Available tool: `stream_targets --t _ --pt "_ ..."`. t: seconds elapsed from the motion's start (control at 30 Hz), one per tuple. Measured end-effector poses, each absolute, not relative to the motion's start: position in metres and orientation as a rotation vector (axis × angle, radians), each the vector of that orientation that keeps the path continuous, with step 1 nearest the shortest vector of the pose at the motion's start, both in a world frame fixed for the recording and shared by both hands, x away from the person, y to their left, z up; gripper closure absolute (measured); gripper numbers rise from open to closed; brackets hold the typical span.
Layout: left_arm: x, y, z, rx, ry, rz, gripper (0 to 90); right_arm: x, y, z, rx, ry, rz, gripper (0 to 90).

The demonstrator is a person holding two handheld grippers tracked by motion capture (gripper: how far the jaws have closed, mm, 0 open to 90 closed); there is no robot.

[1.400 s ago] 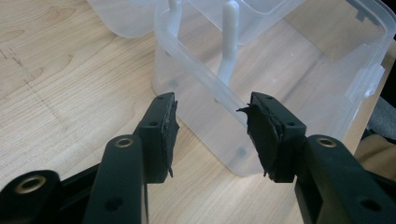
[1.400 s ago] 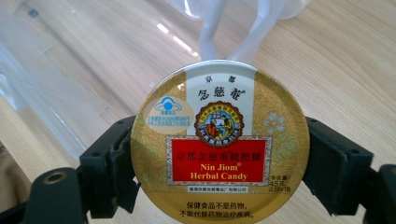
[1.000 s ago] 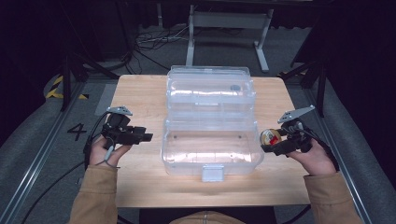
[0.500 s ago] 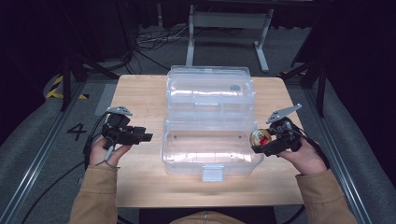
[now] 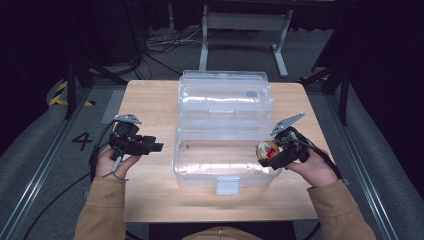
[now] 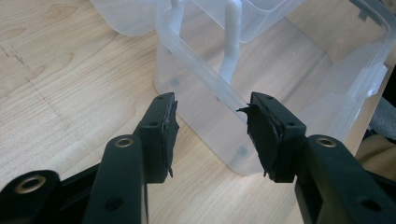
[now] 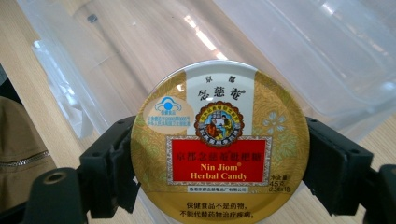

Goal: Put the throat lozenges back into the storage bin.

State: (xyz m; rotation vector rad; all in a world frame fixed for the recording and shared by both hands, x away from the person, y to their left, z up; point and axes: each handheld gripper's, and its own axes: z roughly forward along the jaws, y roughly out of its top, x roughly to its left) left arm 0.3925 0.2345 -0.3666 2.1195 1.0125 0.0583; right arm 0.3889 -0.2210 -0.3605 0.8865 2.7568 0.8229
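Note:
A clear plastic box [image 5: 200,165] sits open at the table's middle, its lid [image 5: 225,95] laid back behind it. My right gripper [image 5: 272,152] is shut on a round gold candy tin [image 5: 269,150] with a red label [image 7: 219,149], held over the box's right end. In the right gripper view both jaws clamp the tin's sides above the box wall [image 7: 140,51]. My left gripper [image 5: 155,146] stands open to the left of the box, nothing between its fingers. The left gripper view has the open gripper [image 6: 212,126] facing the box's near corner [image 6: 224,121].
The wooden table [image 5: 150,105] has bare room to the left and right of the box. A white latch [image 5: 227,185] juts from the box's front. Cables trail from both grippers off the table sides. Dark floor and a metal stand [image 5: 240,30] lie beyond.
My right gripper has carried the tin leftward, from beside the box to over its right end. The left gripper has stayed put.

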Motion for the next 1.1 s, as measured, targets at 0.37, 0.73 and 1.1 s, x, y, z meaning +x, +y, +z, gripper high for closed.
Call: stream_targets --t 0.37,0.73,1.1 --pt "0.393 0.235 -0.367 2.118 1.018 0.053 52.4 0.396 -0.204 -0.376 0.888 2.799 0.735 20.3" --pt "0.393 0.236 -0.367 2.117 1.019 0.055 52.4 0.402 -0.192 -0.394 0.906 2.837 0.598 20.3" --pt "0.393 0.237 -0.368 2.114 1.023 0.050 52.4 0.407 -0.185 -0.409 0.948 2.862 0.499 20.3"
